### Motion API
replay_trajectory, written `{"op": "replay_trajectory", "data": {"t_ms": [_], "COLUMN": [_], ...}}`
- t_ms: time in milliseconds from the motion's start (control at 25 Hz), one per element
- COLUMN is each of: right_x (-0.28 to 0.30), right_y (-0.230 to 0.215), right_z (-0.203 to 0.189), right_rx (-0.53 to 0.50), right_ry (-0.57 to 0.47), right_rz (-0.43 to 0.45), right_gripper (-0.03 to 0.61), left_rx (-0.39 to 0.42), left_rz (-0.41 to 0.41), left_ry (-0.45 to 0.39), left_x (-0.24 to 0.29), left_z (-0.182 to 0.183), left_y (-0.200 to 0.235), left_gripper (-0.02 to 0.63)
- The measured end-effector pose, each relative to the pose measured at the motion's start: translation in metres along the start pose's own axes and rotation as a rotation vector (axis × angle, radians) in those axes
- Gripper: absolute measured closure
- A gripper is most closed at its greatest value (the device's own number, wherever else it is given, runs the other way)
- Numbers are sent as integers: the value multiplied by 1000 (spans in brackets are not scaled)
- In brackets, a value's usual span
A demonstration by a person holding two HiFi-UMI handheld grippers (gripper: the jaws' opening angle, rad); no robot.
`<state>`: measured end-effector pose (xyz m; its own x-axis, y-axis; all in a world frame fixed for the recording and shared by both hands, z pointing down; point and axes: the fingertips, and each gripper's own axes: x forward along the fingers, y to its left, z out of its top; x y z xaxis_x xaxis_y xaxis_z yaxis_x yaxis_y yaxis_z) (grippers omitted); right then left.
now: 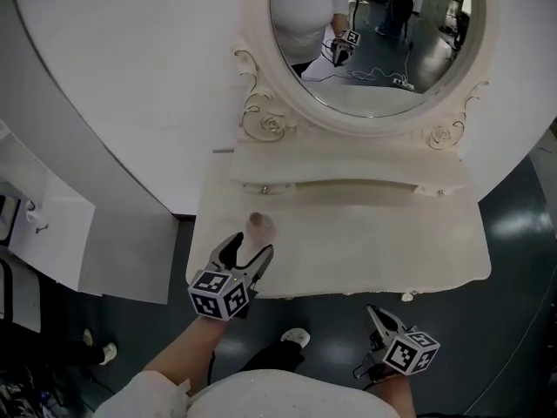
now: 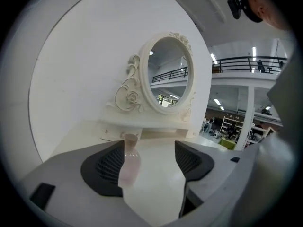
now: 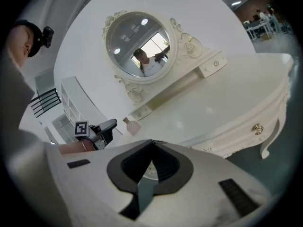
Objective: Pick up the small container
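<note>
Container [image 1: 261,225] is standing near the table's [image 1: 392,233] front-left edge, between the left gripper's [image 1: 250,248] wide-open jaws. The right gripper [image 1: 376,313] is hovering closed, empty, beyond the front edge.

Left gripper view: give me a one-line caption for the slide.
Open left tongs flank the small pink container standing on the white vanity, oval mirror behind.

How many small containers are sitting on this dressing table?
1. The small pink container stands upright near the dressing table's left front, right by the left claw's tips. No others show.
</note>
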<state>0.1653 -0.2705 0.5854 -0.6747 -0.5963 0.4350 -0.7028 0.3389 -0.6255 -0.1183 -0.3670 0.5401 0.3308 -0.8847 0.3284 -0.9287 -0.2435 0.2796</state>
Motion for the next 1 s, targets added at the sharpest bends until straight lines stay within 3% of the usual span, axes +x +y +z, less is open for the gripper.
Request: {"op": "replay_trajectory", "data": {"t_ms": [120, 480, 760, 1000], "right_x": [21, 45, 50, 48], "right_y": [-11, -24, -19, -9], "right_z": [15, 28, 47, 59], "right_rx": [-6, 28, 12, 30], "right_ry": [-7, 25, 36, 32], "right_rz": [13, -11, -30, -38], "right_gripper": [577, 577, 577, 577], "left_rx": [24, 81, 85, 207], "left_rz": [42, 38, 23, 49], "left_ry": [23, 16, -11, 52], "left_x": [30, 84, 96, 106], "left_z": [-2, 5, 4, -4], "left_y": [18, 37, 43, 52], "left_gripper": [230, 230, 275, 301]}}
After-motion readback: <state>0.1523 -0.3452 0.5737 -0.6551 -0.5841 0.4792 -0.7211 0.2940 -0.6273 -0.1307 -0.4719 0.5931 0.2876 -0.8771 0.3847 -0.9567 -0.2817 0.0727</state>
